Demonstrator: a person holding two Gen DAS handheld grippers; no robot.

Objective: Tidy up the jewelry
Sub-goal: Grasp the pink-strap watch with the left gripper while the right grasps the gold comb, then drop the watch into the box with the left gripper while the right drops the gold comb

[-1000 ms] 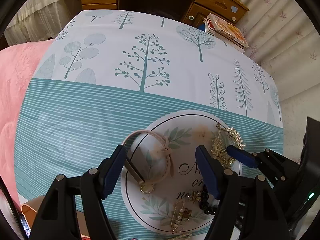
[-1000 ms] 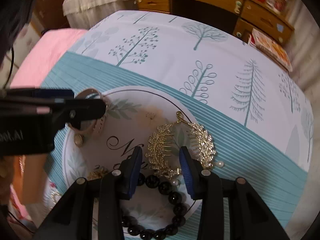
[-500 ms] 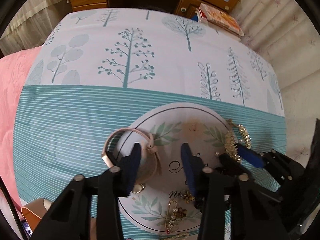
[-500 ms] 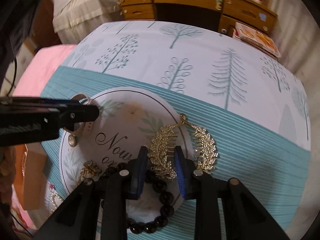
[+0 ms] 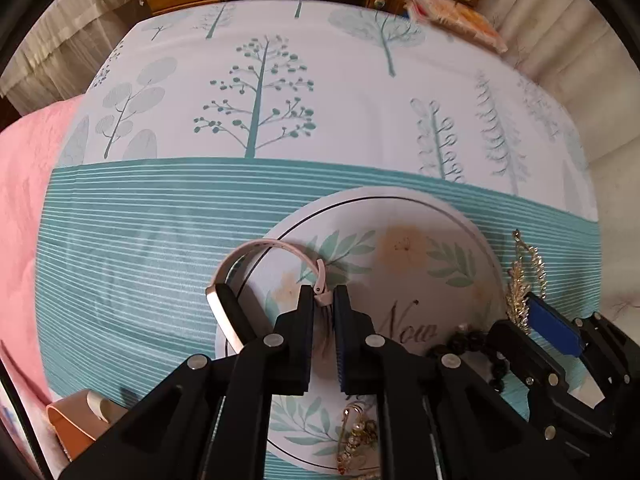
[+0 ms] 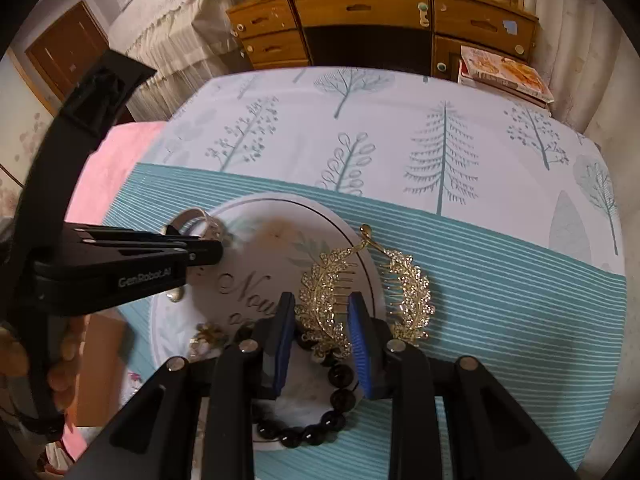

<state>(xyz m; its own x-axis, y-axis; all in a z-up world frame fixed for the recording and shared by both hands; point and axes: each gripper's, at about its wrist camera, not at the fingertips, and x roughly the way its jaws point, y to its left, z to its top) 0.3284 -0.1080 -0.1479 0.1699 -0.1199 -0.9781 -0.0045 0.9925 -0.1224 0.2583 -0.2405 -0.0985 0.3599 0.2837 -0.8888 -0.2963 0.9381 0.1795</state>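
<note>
I have the left gripper (image 5: 323, 300) pinched on the pink watch strap (image 5: 264, 245) at the round plate's (image 5: 404, 200) left edge, its jaws having just closed; the right gripper (image 6: 322, 320) is clamped on the gold leaf hair comb (image 6: 326, 292) at the plate's right edge; a black bead bracelet (image 6: 316, 432) lies at the near rim; the plate sits on a tree-printed cloth (image 5: 280, 80); a wooden desk (image 6: 360, 12) stands beyond, a pink blanket (image 5: 24, 168) to the left.
</note>
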